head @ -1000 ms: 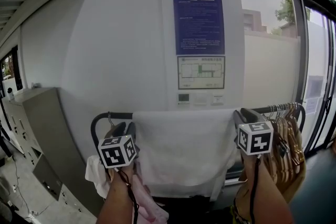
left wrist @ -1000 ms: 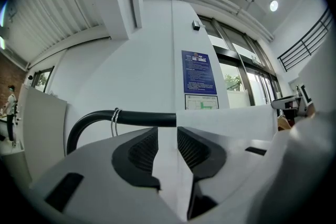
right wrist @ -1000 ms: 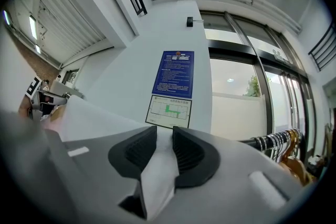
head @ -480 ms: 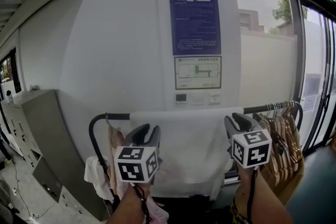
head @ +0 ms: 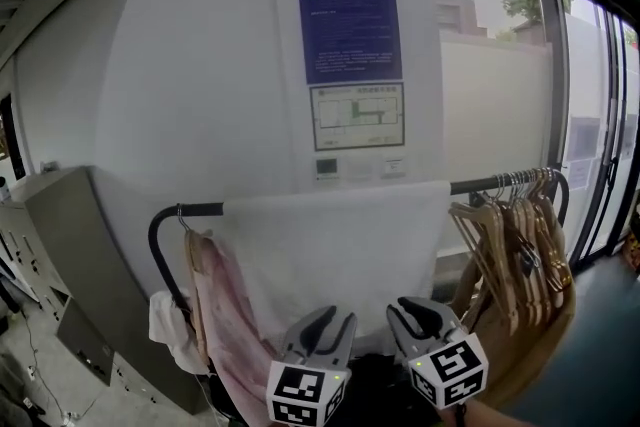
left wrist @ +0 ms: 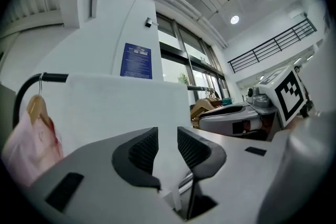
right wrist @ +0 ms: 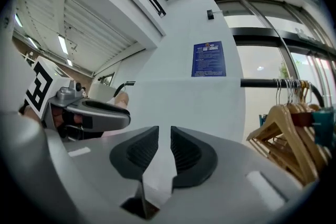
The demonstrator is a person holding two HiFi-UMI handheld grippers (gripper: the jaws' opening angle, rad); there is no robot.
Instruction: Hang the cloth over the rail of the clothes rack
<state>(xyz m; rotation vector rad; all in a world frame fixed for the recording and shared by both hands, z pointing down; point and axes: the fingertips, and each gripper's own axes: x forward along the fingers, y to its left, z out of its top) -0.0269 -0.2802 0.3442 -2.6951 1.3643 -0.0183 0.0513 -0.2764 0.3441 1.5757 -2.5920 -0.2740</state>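
- Head view: the white cloth (head: 340, 255) lies over the black rail (head: 485, 183) across the middle of the frame. It hangs flat and even in front of the wall, below the blue poster (head: 350, 15). To my eye the hanging is done.
- It fills the free stretch of rail. A pink garment (head: 220, 305) hangs to its left and a bunch of wooden hangers (head: 510, 235) is crowded at the right end, probably so the cloth can spread without bunching.
- The left gripper (head: 332, 317) and right gripper (head: 412, 308) sit low at the bottom centre, side by side and clear of the cloth. Nothing is drawn taut toward them.
- Left gripper view: the left gripper (left wrist: 168, 136) has its ribbed pads parted with a plain gap between them. The white in that gap is, I judge, the hung cloth (left wrist: 115, 107) beyond and not something pinched. The rail's curved end and the pink garment are at the left edge.
- Right gripper view: the right gripper (right wrist: 164, 139) also has its pads apart, with a narrower slit, and I see nothing gripped. It points at the cloth (right wrist: 184, 107), with the rail and hangers to the right.
- Held low and loose like this, both tools look finished with the cloth.
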